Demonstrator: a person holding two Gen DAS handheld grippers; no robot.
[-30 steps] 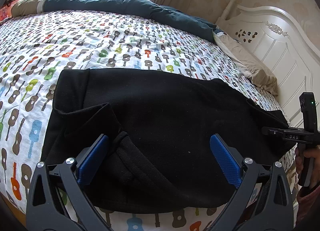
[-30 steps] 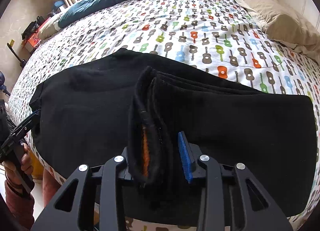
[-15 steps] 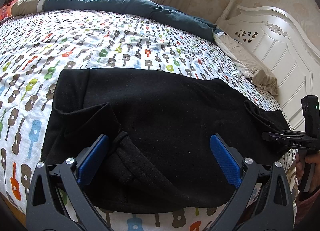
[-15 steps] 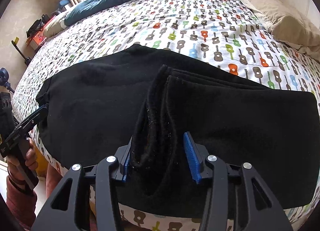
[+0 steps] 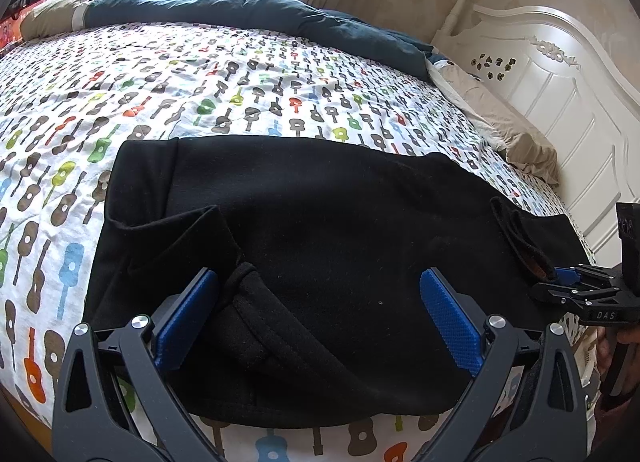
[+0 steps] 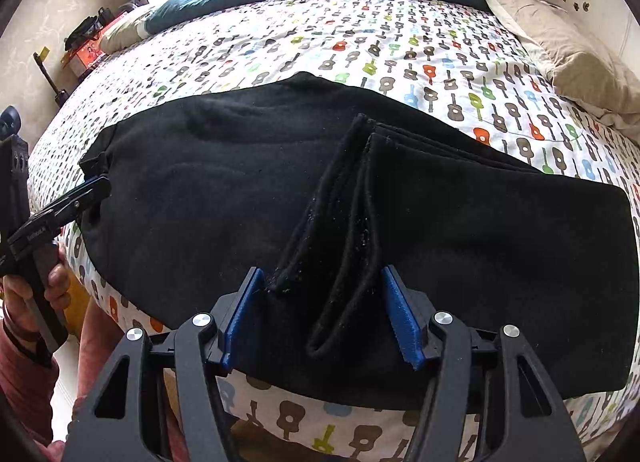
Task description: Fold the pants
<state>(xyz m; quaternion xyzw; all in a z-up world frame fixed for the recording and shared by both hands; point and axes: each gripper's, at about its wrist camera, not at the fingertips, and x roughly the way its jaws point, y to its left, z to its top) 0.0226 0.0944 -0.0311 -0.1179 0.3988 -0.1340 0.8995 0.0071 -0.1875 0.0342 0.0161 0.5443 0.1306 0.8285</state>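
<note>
Black pants [image 5: 320, 230] lie folded lengthwise across the near edge of a bed, also in the right wrist view [image 6: 200, 190]. My left gripper [image 5: 320, 314] is open, its blue pads [image 5: 188, 314] straddling the waistband end with a loose flap and ribbed hem. My right gripper [image 6: 320, 314] is open, its jaws apart around a bunched ridge of the pant-leg end [image 6: 340, 230], which lies slack between them. Each gripper shows at the other view's edge: the right one [image 5: 560, 282] and the left one [image 6: 86, 190].
The bed has a white guitar-print cover [image 5: 200, 82], a dark teal duvet [image 5: 240, 10] at the far side, a beige pillow [image 6: 572, 62] and a white headboard [image 5: 560, 82]. The bed's near edge [image 6: 304, 418] drops off just below the pants.
My right gripper was shut on the bunched leg end and has opened, and the fabric has settled lower. The left gripper stayed open and still.
</note>
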